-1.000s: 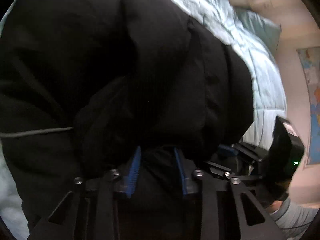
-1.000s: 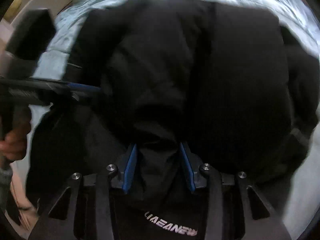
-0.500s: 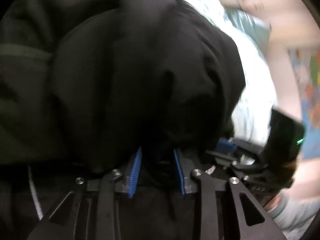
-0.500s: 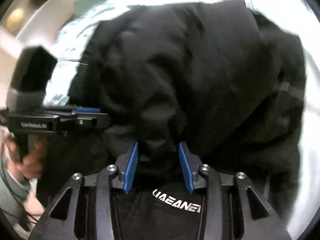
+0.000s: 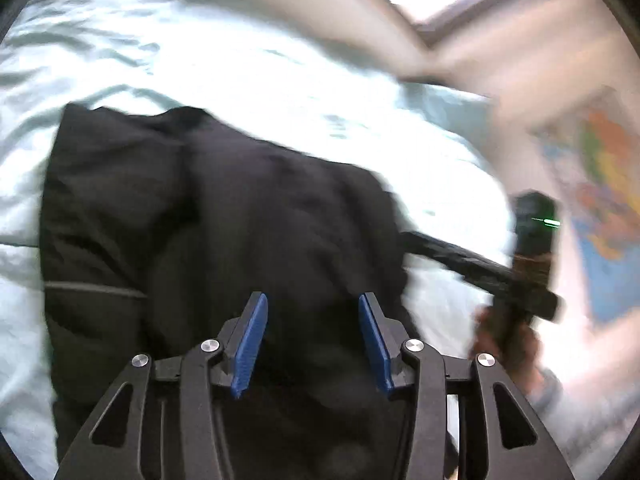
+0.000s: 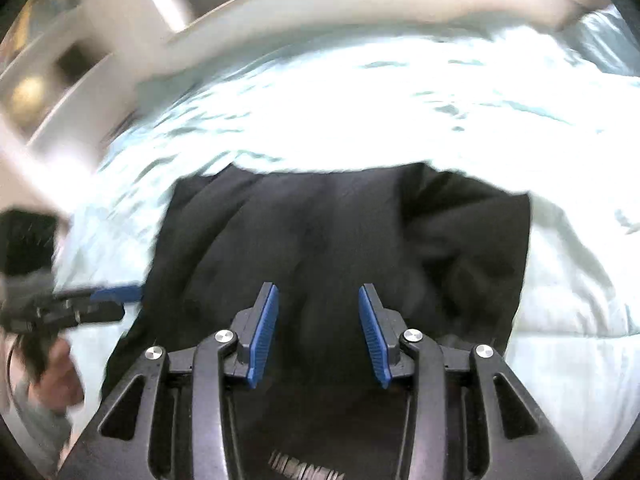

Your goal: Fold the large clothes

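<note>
A large black padded garment lies bunched on the pale blue bed; it also shows in the right wrist view. My left gripper is open above the garment's near edge, with dark cloth showing between the blue pads but not pinched. My right gripper is also open over the garment's near edge. The right gripper shows from the side in the left wrist view, at the garment's right edge. The left gripper shows at the left in the right wrist view. Both views are motion-blurred.
The pale blue quilt spreads around the garment on all far sides. A pillow lies at the head of the bed. A wall map hangs to the right. A pale bed frame or wall runs behind.
Both grippers have let go of the black cloth and pulled back and up. The garment, which filled both views, now lies lower and farther off on the bed.
</note>
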